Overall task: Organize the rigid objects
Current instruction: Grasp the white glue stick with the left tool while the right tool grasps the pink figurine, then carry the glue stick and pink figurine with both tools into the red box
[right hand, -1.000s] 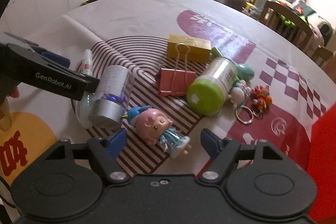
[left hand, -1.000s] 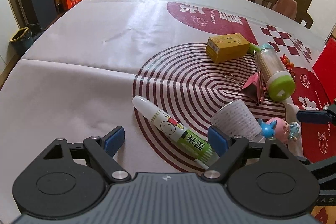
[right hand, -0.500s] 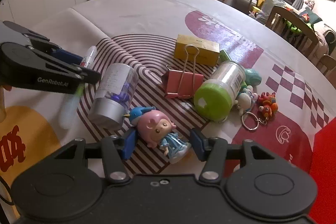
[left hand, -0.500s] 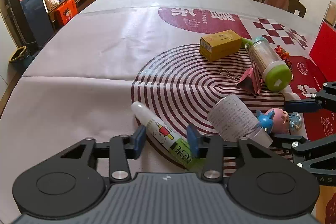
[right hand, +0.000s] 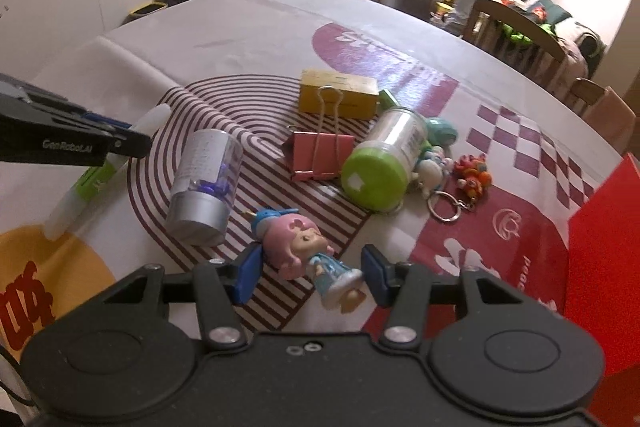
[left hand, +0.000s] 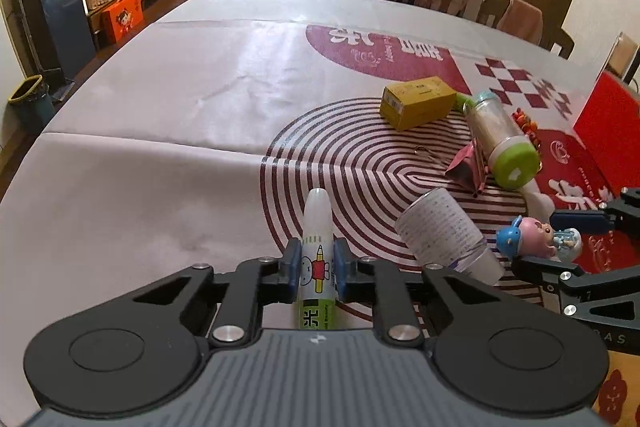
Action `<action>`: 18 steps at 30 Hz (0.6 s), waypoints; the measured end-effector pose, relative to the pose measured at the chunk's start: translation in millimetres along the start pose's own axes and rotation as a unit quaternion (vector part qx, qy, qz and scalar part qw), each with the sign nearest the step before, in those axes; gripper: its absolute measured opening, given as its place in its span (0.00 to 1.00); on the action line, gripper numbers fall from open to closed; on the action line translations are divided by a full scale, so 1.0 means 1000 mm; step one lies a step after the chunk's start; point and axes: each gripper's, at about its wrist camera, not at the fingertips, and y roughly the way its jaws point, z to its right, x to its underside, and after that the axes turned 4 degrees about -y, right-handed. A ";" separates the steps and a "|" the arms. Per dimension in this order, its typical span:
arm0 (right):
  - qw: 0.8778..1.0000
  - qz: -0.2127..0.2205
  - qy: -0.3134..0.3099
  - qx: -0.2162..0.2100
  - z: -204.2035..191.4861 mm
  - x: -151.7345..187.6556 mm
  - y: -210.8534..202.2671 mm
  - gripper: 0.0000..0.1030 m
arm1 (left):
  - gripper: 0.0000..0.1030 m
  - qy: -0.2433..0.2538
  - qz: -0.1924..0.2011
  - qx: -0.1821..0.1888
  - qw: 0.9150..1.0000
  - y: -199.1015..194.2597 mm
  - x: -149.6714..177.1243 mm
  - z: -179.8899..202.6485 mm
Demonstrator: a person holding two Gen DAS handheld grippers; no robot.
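Your left gripper [left hand: 316, 263] is clamping the white glue tube [left hand: 317, 259] across its middle, both blue pads pressing on its sides. The tube's label is showing a cartoon rabbit holding a pencil; below that, a green band is carrying a Chinese character and small print that looks like "Beauty", though the rest is too small for you to read. In the right wrist view the tube [right hand: 100, 171] is sitting at a slant, its capped end down near the yellow patch of the tablecloth [right hand: 240, 39], and the side of the left gripper [right hand: 72, 143] is showing the lettering "GenRobot.AI".

Your right gripper [right hand: 310, 269] is hanging with its jaws apart on either side of the pink-haired doll [right hand: 304, 247], which is lying on its back on the striped rings of the cloth; the pads are standing just beside it, not touching it.

Beyond the doll, the clear cylinder with the silver base [right hand: 206, 183] is lying on its side, fine printed text wrapping it, too small to read. The pink binder clip [right hand: 320, 155], the green-lidded jar [right hand: 380, 163] and the yellow box [right hand: 340, 99] are clustering close together, with the keychain charms [right hand: 460, 175] to the right of the jar. The cloth is bearing large white Chinese characters on its red circle [left hand: 384, 47]. A red box [right hand: 604, 267] is standing at the right edge of the table.
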 end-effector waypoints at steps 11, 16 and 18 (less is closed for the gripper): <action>0.999 0.001 0.020 0.030 0.001 0.007 -0.023 0.37 | 0.16 -0.007 0.012 0.026 1.000 -0.023 -0.002 -0.004; 0.998 0.022 0.043 0.036 0.004 0.005 -0.045 0.24 | 0.16 -0.007 0.017 0.042 0.999 -0.036 -0.005 -0.004; 0.998 0.024 0.047 0.041 0.006 0.004 -0.053 0.24 | 0.16 -0.004 0.015 0.050 0.999 -0.041 -0.007 -0.001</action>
